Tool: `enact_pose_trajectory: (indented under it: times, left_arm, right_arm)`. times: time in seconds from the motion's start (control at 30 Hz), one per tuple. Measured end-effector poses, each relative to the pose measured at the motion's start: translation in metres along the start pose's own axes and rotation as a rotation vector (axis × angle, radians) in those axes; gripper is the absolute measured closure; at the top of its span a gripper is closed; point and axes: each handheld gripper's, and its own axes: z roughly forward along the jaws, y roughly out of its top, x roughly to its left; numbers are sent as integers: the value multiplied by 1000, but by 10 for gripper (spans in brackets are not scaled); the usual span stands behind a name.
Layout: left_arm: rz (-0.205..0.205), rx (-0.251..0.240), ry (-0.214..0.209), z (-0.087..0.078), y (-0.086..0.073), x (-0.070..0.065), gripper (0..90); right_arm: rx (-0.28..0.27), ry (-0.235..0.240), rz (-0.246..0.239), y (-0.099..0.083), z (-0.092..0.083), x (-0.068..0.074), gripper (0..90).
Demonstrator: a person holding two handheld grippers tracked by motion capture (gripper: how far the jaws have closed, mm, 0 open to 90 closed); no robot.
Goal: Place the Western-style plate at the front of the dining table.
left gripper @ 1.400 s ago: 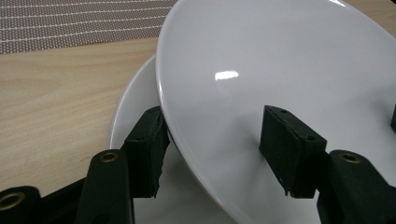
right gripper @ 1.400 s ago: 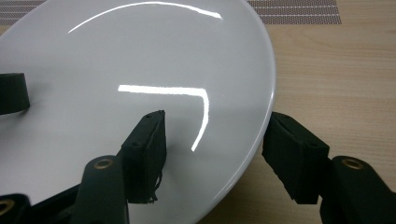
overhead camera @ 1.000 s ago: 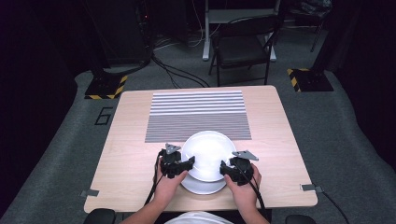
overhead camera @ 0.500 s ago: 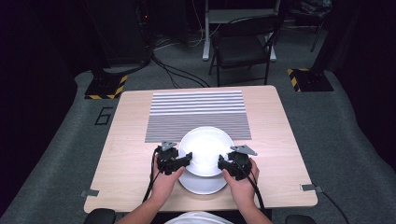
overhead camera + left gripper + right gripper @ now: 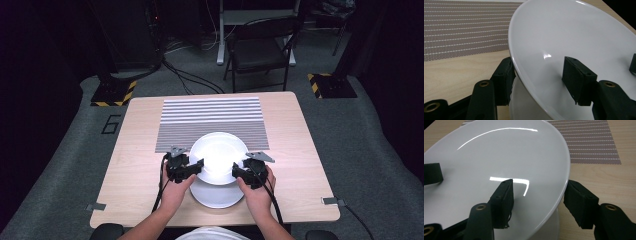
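Note:
A white plate (image 5: 218, 157) hangs tilted a little above a second white plate (image 5: 217, 195) that lies on the wooden table (image 5: 135, 170) near its front edge. My left gripper (image 5: 197, 166) is shut on the upper plate's left rim, my right gripper (image 5: 237, 170) on its right rim. In the left gripper view the upper plate (image 5: 579, 37) has one pad inside it and one under its edge, with the lower plate (image 5: 524, 107) beneath. The right gripper view shows the same grip on the upper plate (image 5: 499, 157) over the lower plate (image 5: 551, 225).
A striped brown placemat (image 5: 210, 117) covers the far middle of the table, just behind the plates. Beyond the table stand a folding chair (image 5: 260, 50), floor cables and two hazard-striped bases (image 5: 112, 92) (image 5: 332, 85).
Both grippers have carried the upper plate slightly up and away from me. More of the lower plate now shows beneath it.

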Motion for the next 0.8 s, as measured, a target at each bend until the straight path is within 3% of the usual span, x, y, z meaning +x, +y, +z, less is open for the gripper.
enact_pose_trajectory:
  times: [0.8]
  left_arm:
    - [-6,-17,10,1,15,10,432]
  right_arm:
    - [-16,2,-13,17,8,7,403]
